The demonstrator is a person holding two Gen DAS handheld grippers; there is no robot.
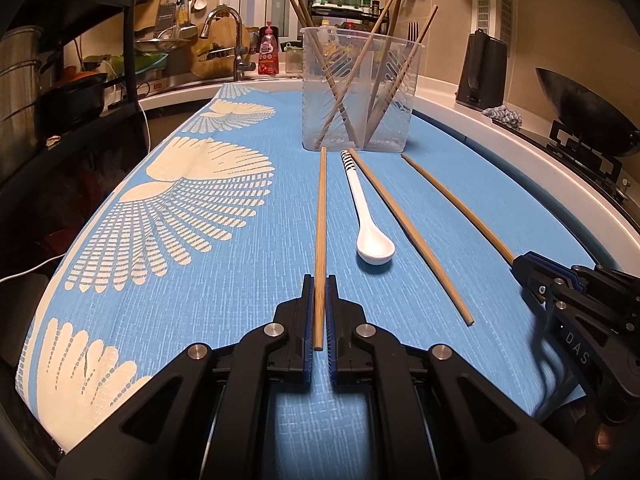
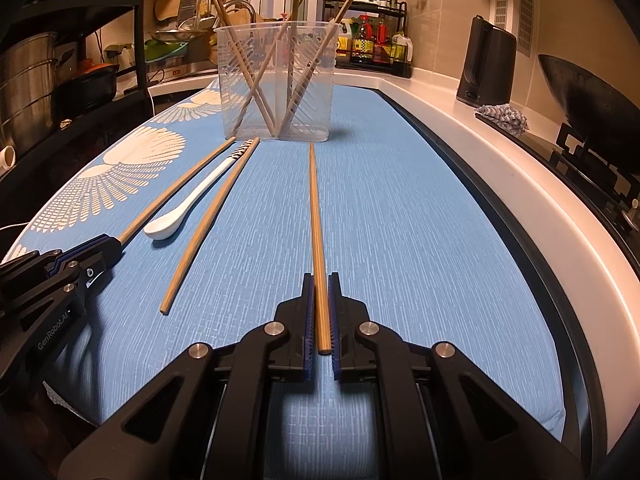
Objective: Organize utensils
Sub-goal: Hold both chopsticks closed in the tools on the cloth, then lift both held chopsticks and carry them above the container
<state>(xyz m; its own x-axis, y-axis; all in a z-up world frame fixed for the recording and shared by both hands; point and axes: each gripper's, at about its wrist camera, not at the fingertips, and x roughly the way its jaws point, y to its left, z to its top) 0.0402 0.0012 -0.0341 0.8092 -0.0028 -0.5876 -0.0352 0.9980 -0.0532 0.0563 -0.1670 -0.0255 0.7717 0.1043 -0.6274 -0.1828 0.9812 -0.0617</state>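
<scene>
Left gripper [image 1: 319, 280] sits nearest in the left wrist view, fingers [image 1: 306, 312] closed almost fully on the near end of a wooden chopstick [image 1: 321, 216]; blue pads press it from both sides. That chopstick runs straight away over the blue patterned cloth [image 1: 240, 288] toward the clear plastic utensil holder [image 1: 358, 92], its far tip just short of the holder's base.

Right gripper [image 2: 320, 280] same story in the right wrist view: fingers [image 2: 334, 312] pinched nearly shut on a second chopstick [image 2: 315, 216], which also points at the holder [image 2: 276, 80] and stops just short of it.

Between the two held sticks, lying loose on the cloth:
- white ceramic spoon [image 1: 370, 216], bowl toward the camera, black-striped handle end toward the holder
- third chopstick [image 1: 408, 232], just right of the spoon, slightly angled, touching or nearly touching the handle tip (cannot tell which)

Holder stands upright at the far end of the cloth on the worktop [image 1: 500, 128], split into compartments, several chopsticks already leaning crossed inside. A fork [image 1: 412, 32] pokes up at its right rear (in the holder or behind it, cannot tell).

Off the cloth on the right: black kettle [image 1: 482, 70], grey rag [image 1: 504, 116], dark wok [image 1: 588, 112] on the stove. Far left: sink faucet [image 1: 228, 28], black rack [image 1: 80, 40] with pots.
</scene>
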